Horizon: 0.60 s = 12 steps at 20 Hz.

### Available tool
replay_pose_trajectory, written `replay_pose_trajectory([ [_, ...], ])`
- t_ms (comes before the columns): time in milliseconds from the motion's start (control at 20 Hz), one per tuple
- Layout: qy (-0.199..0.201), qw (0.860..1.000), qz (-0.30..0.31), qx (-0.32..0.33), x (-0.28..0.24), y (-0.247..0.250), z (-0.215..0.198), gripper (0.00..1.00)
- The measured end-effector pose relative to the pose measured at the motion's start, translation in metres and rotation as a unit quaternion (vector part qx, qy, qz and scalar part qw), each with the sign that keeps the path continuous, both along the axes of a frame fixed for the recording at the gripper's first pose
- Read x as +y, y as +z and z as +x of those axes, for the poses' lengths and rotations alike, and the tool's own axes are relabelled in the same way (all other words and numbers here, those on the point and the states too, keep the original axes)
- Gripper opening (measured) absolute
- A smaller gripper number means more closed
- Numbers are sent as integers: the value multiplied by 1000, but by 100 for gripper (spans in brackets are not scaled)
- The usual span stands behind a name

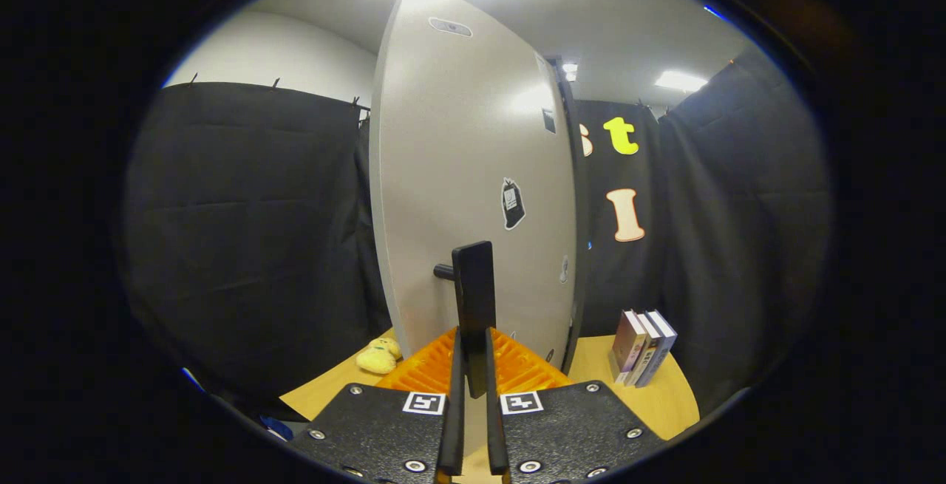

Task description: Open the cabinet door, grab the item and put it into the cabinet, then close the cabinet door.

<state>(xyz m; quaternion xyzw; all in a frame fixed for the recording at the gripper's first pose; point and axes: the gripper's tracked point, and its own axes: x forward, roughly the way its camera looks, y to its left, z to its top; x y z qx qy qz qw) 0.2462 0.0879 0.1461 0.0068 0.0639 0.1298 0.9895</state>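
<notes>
The tall grey cabinet door (473,174) rises at twelve o'clock from the fingers (473,395), standing on the wooden bench (669,395). Its black handle (474,299) runs down between the fingers, which are nearly closed and press on it from both sides. Books (641,347) stand at two o'clock; a yellow plush toy (378,357) lies at ten o'clock.
</notes>
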Motion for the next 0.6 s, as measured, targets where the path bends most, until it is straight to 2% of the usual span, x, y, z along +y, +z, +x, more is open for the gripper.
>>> replay_pose_trajectory([
  [200,-37,999,-2,16,-20,-5,-7,13],
  [550,-155,987,-34,-5,-75,-1,-7,11],
  [600,-159,987,-32,-9,-77,1,-10,11],
])
